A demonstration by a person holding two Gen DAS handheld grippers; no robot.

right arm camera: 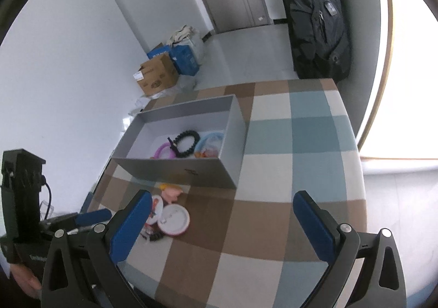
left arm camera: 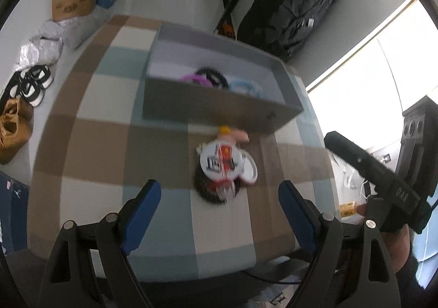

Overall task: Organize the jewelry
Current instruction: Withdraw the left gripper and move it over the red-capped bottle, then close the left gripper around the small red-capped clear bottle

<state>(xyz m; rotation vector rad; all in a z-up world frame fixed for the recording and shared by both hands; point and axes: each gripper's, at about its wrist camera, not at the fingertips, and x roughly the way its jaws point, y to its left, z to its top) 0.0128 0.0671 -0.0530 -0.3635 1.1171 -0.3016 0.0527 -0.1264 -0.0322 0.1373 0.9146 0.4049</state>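
Note:
A grey open box stands on the checked tablecloth and holds a black bead bracelet, a pink ring and a light blue ring. In front of the box lies a small pile: round white badges, a pink and yellow figure and a dark bead bracelet. My left gripper hangs open just above the pile, nothing between its blue pads. My right gripper is open too, to the right of the pile.
The checked tablecloth covers a round table. Cardboard and blue boxes sit on the floor by the wall. Shoes lie at the left. A black bag leans near the door.

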